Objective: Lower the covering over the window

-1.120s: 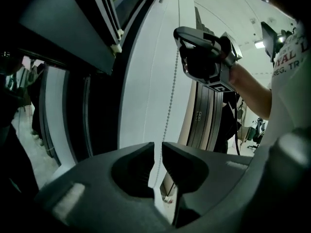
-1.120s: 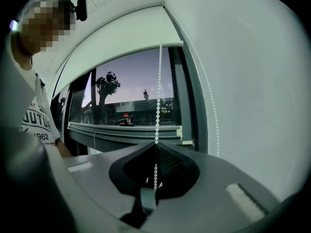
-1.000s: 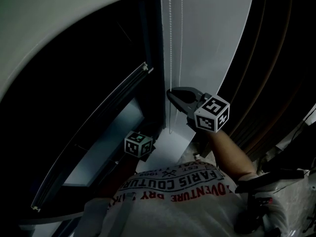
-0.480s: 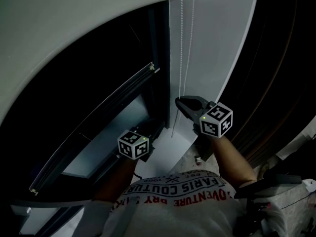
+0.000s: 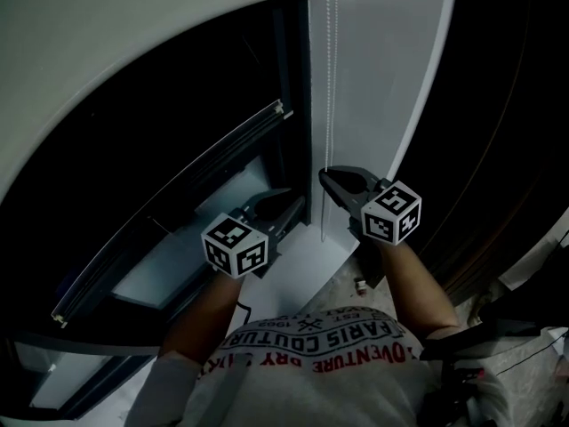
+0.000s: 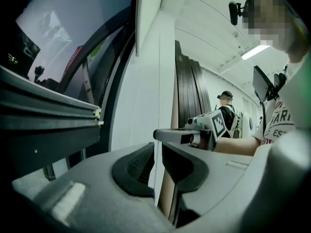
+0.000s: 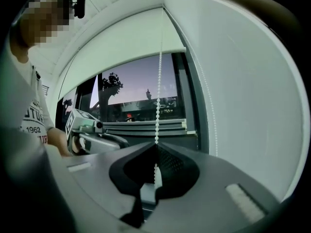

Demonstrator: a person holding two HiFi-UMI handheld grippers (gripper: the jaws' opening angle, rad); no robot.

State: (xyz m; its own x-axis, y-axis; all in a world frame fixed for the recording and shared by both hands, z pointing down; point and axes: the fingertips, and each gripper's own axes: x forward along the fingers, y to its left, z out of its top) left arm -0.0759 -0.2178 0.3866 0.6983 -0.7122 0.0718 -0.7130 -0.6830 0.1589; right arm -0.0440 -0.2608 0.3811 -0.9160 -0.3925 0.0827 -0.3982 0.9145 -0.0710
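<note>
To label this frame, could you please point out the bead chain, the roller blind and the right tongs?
bead chain (image 7: 159, 81): right gripper view, on the strand above the grip.
roller blind (image 7: 136, 42): right gripper view, middle of its white fabric.
right tongs (image 7: 156, 146): right gripper view, between the closed tips.

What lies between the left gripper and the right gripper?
In the head view, the bead chain's free strand hangs between the left gripper and right gripper, before the white wall.
</note>
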